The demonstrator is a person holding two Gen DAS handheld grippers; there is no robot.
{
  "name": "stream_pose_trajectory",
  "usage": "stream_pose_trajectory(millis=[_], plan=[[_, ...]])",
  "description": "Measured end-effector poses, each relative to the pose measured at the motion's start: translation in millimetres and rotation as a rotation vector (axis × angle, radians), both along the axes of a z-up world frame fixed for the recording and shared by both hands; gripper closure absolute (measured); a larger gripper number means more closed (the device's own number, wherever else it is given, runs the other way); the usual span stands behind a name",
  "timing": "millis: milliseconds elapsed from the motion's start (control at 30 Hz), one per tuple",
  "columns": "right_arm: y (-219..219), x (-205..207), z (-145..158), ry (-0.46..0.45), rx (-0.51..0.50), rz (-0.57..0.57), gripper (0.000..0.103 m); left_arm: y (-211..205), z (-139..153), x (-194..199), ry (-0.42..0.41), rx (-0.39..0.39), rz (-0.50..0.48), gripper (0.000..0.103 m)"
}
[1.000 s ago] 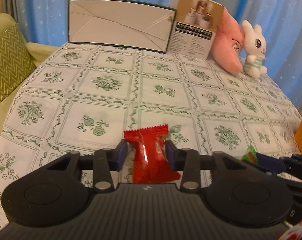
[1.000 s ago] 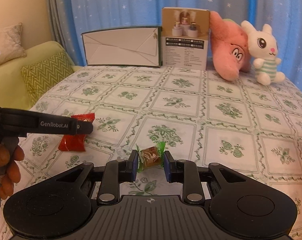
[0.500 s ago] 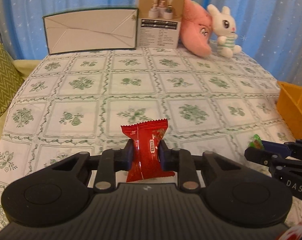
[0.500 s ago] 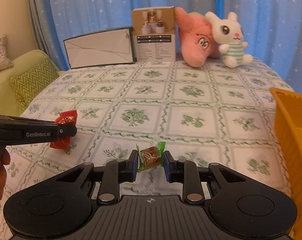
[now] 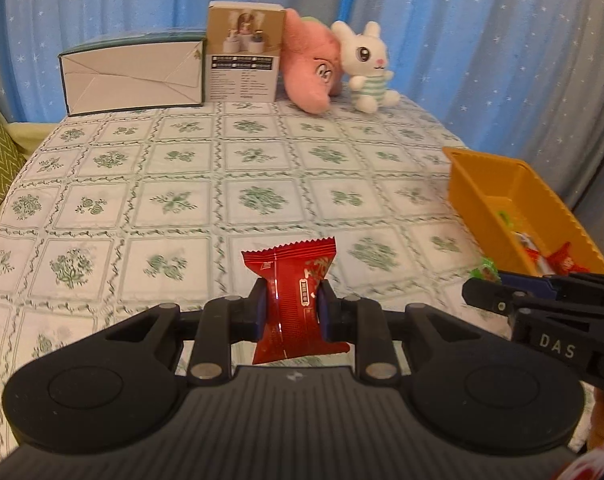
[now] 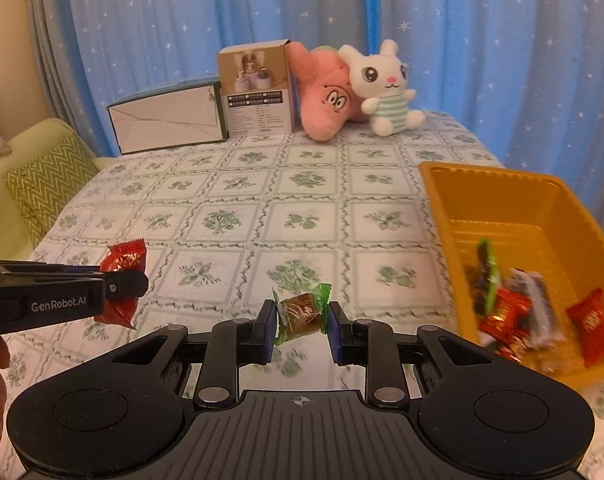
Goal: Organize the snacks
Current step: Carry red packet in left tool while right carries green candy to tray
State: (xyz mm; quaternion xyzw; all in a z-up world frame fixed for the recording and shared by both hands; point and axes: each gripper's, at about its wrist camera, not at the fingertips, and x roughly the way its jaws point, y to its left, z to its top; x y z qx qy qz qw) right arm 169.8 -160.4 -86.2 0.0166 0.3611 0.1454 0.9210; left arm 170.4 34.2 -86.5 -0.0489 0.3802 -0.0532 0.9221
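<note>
While aloft over the flowered tablecloth (image 5: 261,152): left gripper (image 5: 290,312) at seven o'clock, clamped on red snack packet (image 5: 297,300); right gripper (image 6: 300,326) at six, pinching green-wrapped brown candy (image 6: 302,314); orange bin (image 6: 514,216) at three o'clock, holding several wrapped snacks (image 6: 506,316).

Blue star-patterned curtains (image 6: 482,60) cover the rear wall. A green sofa (image 6: 17,184) carrying a chevron cushion (image 6: 47,178) stands beside the cloth-covered table (image 5: 261,168).
</note>
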Motion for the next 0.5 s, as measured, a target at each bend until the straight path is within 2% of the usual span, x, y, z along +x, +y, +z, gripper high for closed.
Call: stream_pose_trajectory(millis=[500], plan=[[-56, -74, 42, -0.013, 0.022, -0.085, 0.076, -67, 43, -70, -0.019, -0.015, -0.087, 0.081]])
